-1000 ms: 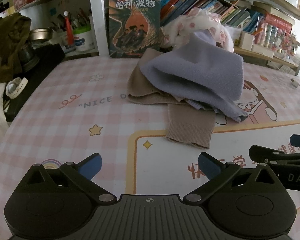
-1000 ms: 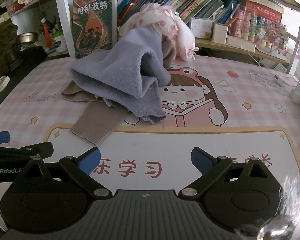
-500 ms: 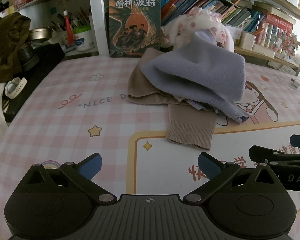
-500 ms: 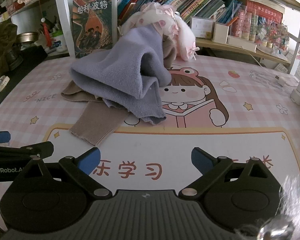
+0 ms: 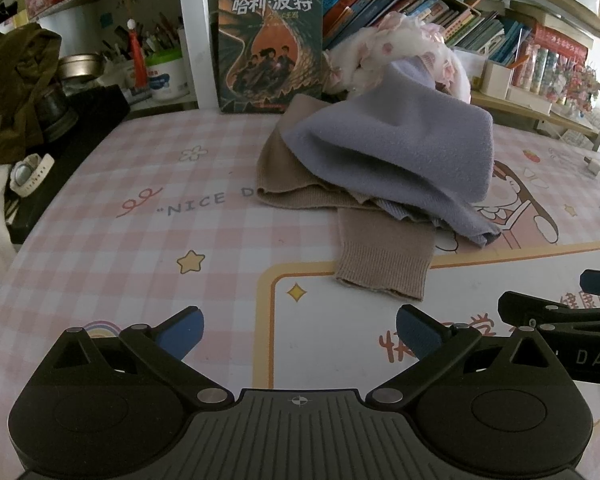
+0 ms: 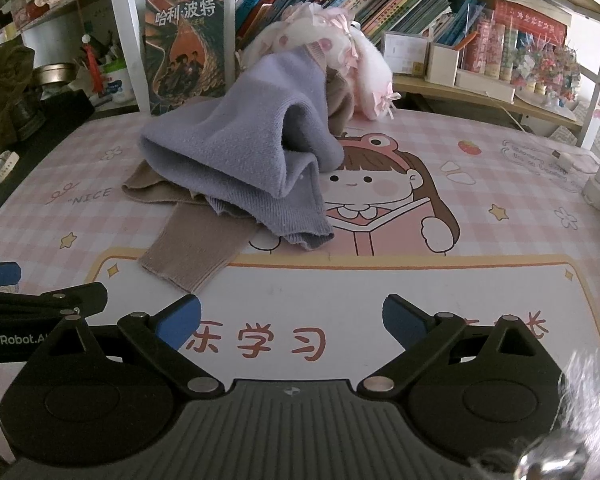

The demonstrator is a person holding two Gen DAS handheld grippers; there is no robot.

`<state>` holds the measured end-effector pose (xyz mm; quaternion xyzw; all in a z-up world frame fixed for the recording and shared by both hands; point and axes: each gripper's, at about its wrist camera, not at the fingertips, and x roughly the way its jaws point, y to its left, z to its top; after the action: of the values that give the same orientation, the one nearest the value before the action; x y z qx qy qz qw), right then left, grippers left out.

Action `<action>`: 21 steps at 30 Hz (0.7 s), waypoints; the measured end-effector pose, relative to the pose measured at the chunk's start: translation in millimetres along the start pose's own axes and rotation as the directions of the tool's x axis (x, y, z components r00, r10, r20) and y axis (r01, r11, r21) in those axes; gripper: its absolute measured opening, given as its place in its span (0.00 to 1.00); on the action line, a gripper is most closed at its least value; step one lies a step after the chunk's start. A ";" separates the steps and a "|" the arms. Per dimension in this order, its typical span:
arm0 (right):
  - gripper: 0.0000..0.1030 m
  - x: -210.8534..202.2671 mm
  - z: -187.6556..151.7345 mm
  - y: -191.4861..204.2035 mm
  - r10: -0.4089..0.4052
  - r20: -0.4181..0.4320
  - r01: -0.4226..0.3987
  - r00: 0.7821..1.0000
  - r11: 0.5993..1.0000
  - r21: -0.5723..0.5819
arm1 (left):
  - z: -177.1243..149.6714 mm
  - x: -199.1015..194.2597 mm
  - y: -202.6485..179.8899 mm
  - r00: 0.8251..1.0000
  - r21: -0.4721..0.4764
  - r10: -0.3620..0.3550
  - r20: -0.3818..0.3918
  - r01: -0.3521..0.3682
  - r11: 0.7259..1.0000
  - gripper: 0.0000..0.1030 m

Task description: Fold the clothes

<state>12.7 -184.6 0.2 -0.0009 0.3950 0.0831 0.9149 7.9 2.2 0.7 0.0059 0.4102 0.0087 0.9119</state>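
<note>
A crumpled lavender knit garment (image 5: 400,156) (image 6: 240,152) lies heaped on a tan knit garment (image 5: 296,184) (image 6: 148,188), whose ribbed sleeve (image 5: 384,256) (image 6: 196,252) points toward me. A pink-and-white frilly garment (image 5: 400,48) (image 6: 340,56) is piled behind them. My left gripper (image 5: 298,334) is open and empty, low over the mat a little short of the sleeve cuff. My right gripper (image 6: 292,322) is open and empty, to the right of the left one, short of the pile. Each shows at the edge of the other's view.
The clothes lie on a pink checked cartoon table mat (image 5: 140,248) (image 6: 460,240). A large book (image 5: 270,40) (image 6: 186,44) stands against a shelf of books behind. A watch (image 5: 30,172) and dark items sit at the left edge; a white charger (image 6: 564,158) lies far right.
Both grippers have drifted very slightly forward toward the pile. The clothes have not moved, and both grippers stay open.
</note>
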 end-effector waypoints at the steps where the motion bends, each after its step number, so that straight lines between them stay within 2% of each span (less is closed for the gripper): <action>1: 0.95 0.0 0.2 -0.1 0.000 0.000 0.000 1.000 1.000 0.000 | 0.1 0.1 0.0 1.000 0.000 0.000 0.000 0.000 1.000 1.00; 21: 0.95 -1.1 0.2 -1.3 -0.004 0.002 0.004 1.000 1.000 0.004 | -1.0 -1.5 0.5 1.000 -0.006 -0.008 0.001 0.008 1.000 1.00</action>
<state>12.3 -186.1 1.0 0.0001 0.3945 0.0805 0.9154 6.1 2.7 1.2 0.0017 0.4100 0.0064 0.9121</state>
